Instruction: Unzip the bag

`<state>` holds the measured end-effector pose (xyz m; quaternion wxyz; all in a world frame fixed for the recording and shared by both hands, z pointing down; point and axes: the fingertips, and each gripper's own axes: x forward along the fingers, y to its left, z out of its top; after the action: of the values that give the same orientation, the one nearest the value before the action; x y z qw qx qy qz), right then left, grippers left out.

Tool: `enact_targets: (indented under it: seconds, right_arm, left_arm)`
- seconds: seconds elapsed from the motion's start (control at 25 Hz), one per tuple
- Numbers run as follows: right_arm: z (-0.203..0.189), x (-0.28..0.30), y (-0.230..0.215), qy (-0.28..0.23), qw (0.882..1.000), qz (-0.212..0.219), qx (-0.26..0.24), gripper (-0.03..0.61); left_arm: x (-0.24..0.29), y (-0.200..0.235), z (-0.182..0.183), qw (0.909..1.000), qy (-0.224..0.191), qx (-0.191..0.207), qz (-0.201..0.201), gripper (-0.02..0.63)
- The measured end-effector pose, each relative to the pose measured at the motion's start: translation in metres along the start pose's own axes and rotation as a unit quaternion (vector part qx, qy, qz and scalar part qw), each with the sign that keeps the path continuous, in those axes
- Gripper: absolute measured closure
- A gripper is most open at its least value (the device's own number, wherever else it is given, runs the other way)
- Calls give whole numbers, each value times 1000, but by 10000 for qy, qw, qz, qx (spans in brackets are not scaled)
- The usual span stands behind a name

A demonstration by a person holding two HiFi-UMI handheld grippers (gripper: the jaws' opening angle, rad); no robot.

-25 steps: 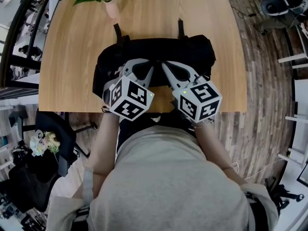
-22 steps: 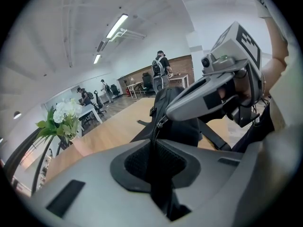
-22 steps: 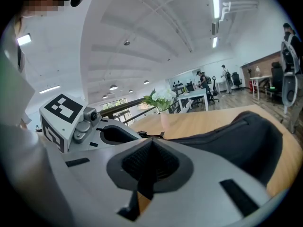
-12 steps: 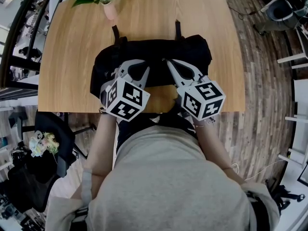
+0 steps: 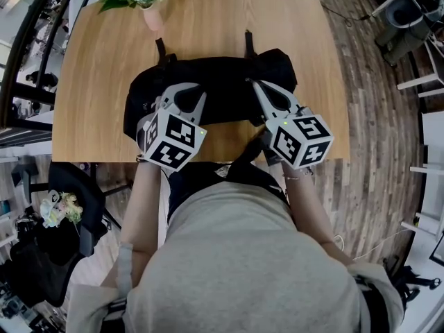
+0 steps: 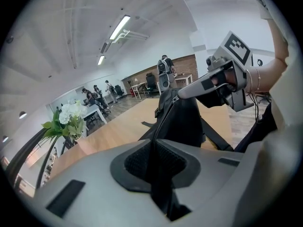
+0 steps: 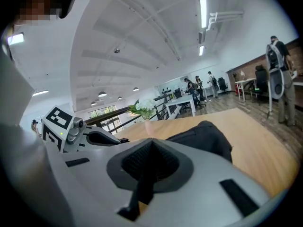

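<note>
Our left gripper [image 6: 154, 144] nearly closed on a fold of the bag [image 6: 187, 122], our right gripper [image 7: 150, 143] tight on its zipper pull [image 7: 143, 188]

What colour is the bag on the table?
The bag is black. The head view shows it best.

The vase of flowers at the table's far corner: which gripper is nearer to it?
Left. The left gripper grips the bag on the side of the table where the vase stands; the right gripper grips it farther across, toward the opposite edge.
</note>
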<state>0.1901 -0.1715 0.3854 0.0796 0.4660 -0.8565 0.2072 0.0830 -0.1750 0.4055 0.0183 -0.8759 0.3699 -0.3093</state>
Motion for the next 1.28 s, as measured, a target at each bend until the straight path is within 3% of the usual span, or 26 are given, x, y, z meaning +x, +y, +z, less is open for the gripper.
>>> enact_targets:
  seconds: [0.88,1.28]
  right_arm:
    - [4,-14,-18,-79,9999,-122,7,568]
    - [17,-24,-48,-288,9981,-545,54,568]
  left_arm:
    - [-4,-5,1,9987,-19,-438,264,565]
    - [-5,-1,-2,9980,-45,-569,287,565]
